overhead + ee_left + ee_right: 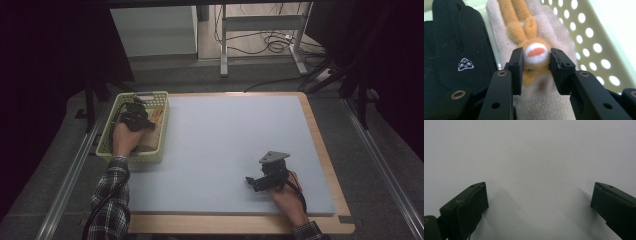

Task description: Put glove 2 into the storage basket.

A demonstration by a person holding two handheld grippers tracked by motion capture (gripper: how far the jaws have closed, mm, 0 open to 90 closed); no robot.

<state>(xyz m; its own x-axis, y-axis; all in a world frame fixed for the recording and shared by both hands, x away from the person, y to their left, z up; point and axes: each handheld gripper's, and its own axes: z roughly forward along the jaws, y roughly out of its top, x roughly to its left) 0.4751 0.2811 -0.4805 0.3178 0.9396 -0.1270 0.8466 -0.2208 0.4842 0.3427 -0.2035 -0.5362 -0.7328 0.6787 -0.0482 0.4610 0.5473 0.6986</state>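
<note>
Left gripper [536,63] clamped on the orange plush toy [535,53] in the basket [159,131], table's nine o'clock; lift-out remains. Right gripper [539,202], five o'clock, jaws apart, idle.

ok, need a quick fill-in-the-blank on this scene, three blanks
1. The left gripper is shut on the orange ____ sewn on the beige glove.
2. Both gloves lie in the ____.
3. The right gripper hovers with fingers ____ over the mat.
Missing: rabbit; basket; open
</note>
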